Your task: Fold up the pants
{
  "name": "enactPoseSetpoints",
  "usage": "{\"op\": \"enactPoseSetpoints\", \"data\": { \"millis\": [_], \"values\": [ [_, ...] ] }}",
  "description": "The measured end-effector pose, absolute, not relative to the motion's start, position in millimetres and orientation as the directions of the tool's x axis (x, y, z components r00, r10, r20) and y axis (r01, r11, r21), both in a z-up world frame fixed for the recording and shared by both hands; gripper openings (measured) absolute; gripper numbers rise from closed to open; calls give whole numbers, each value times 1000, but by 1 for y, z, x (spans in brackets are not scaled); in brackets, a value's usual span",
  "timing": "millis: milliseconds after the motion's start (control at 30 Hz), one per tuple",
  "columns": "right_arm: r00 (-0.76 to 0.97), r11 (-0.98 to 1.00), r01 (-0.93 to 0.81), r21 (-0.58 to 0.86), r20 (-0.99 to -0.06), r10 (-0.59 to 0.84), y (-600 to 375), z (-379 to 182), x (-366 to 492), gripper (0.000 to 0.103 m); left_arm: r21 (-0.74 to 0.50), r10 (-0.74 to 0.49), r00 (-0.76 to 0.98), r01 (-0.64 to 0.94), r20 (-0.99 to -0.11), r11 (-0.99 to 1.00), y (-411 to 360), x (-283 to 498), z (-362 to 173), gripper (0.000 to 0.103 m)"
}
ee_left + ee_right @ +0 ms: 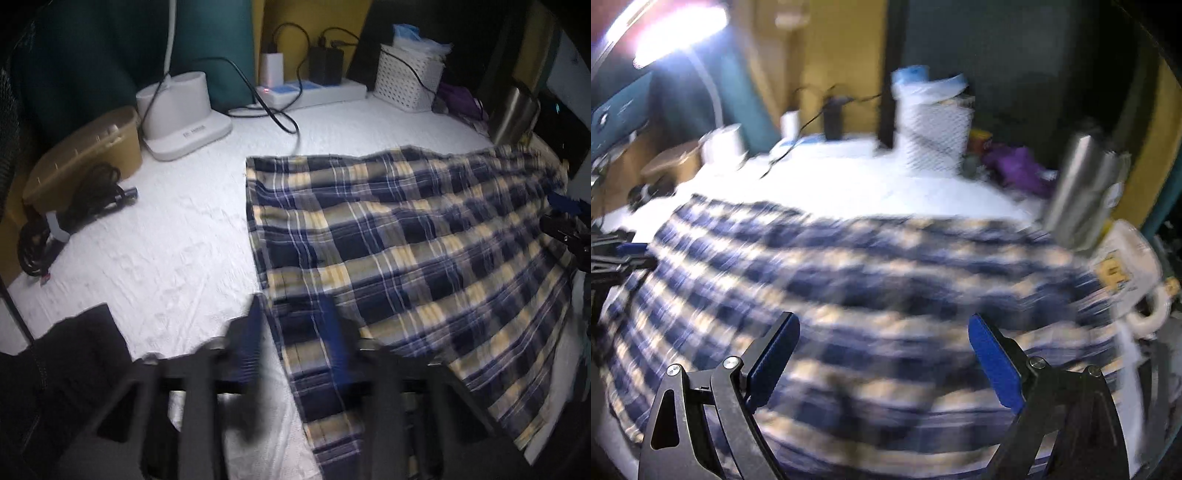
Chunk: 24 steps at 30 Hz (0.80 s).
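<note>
The pants (pixel 399 251) are blue, yellow and white plaid, spread flat on a white cloth-covered table (pixel 166 236). They also fill the middle of the right wrist view (pixel 871 280), blurred. My left gripper (pixel 291 332) hovers over the pants' near left edge, its blue fingers (pixel 249 339) apart with nothing between them. My right gripper (pixel 882 332) is wide open above the pants' near edge, empty. Its tip shows at the right edge of the left wrist view (pixel 565 218); the left gripper shows at the left edge of the right wrist view (pixel 617 254).
At the back stand a white lamp base (pixel 184 114), a power strip (pixel 314 92) with chargers and cables, and a white basket (pixel 410 77). A tan box (pixel 88 151) and black cables (pixel 92 203) lie left. A steel bottle (pixel 1082 192) and white mug (pixel 1126 273) stand right.
</note>
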State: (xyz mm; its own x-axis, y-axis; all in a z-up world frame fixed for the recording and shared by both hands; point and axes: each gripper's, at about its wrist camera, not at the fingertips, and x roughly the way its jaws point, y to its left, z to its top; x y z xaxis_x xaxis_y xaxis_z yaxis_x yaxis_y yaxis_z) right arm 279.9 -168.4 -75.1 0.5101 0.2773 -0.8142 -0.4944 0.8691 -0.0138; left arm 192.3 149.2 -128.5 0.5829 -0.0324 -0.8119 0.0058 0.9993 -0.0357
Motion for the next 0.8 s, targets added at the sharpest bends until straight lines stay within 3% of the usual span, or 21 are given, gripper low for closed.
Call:
{"op": "enactPoseSetpoints", "data": {
  "millis": [67,267,333,467,533,600,633,800],
  "values": [
    [488,864,-503,-18,-831,267,-162,-85,273,93,-9,-19,590,20,-807,1000,147,186,-128,9],
    [471,876,-481,-40,-854,220,-169,-102,261,93,91,113,587,-68,-802,994,159,174,-125,7],
    [477,880,-472,-54,-855,204,-174,-100,258,93,53,108,595,-108,-796,993,168,166,-117,8],
    [483,876,-482,-29,-843,238,-175,-88,239,93,16,40,653,-42,-756,999,146,146,-92,9],
    [483,866,-500,-13,-834,266,-169,-80,228,93,-30,-45,659,35,-751,999,123,138,-87,13],
    [472,852,-523,18,-827,307,-159,-76,217,93,-71,-111,652,86,-750,994,105,133,-88,43],
    [468,846,-533,28,-823,322,-154,-74,213,93,-90,-141,650,110,-747,990,95,129,-90,48],
    [436,799,-599,47,-818,375,-123,-75,187,93,-137,-202,589,154,-783,978,68,117,-103,49]
  ]
}}
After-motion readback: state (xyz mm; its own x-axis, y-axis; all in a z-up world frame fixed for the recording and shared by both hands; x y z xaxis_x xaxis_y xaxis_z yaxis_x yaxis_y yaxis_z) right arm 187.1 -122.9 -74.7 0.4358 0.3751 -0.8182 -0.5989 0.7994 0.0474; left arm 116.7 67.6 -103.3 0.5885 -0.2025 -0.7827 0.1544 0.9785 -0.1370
